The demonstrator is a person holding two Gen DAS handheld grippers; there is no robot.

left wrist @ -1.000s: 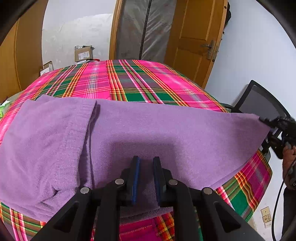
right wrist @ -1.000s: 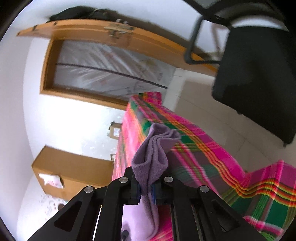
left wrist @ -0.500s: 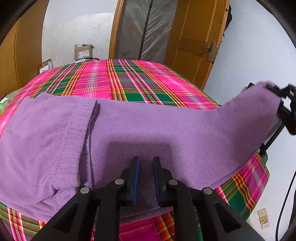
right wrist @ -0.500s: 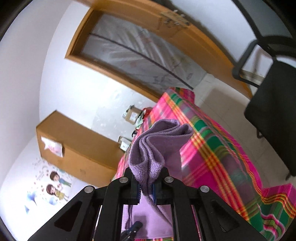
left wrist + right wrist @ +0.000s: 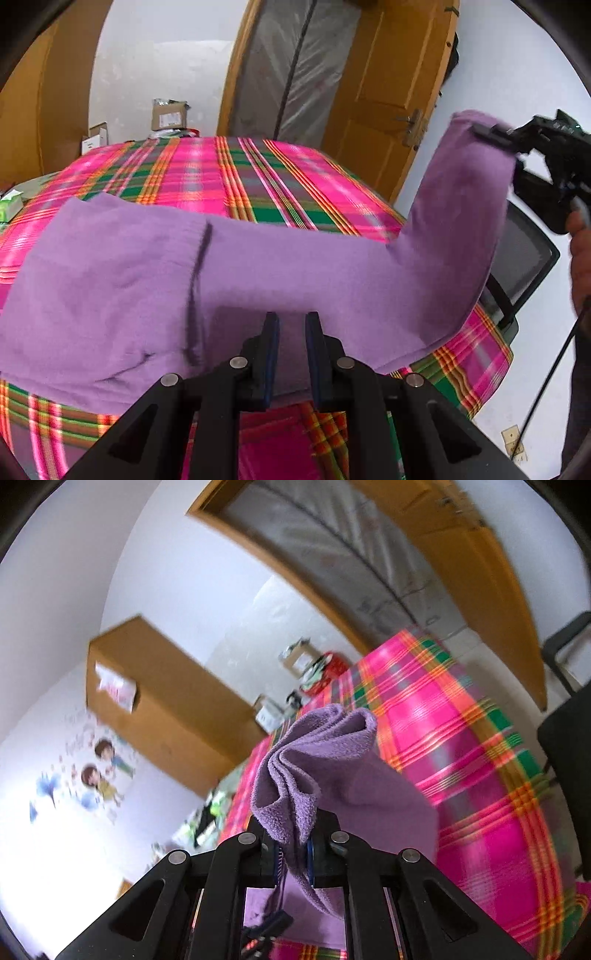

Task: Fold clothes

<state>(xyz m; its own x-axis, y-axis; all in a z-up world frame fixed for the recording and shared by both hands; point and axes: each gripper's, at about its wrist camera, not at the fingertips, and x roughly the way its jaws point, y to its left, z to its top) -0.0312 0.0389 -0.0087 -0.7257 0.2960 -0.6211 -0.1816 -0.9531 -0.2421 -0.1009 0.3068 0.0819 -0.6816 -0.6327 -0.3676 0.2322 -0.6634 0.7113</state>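
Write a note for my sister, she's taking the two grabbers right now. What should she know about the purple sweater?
Right gripper: pinching a bunched end of the purple sweater, lifted off the plaid table; its jaws are opening slightly, with cloth between them.
Left gripper: jaws a little apart over the sweater's near edge; nothing clearly gripped.
Sweater: lies mostly flat across the table, left part folded over, right end raised in the air.
Done: left part folded.
Left: probably carry the raised end across and lay it down, then finish folding.
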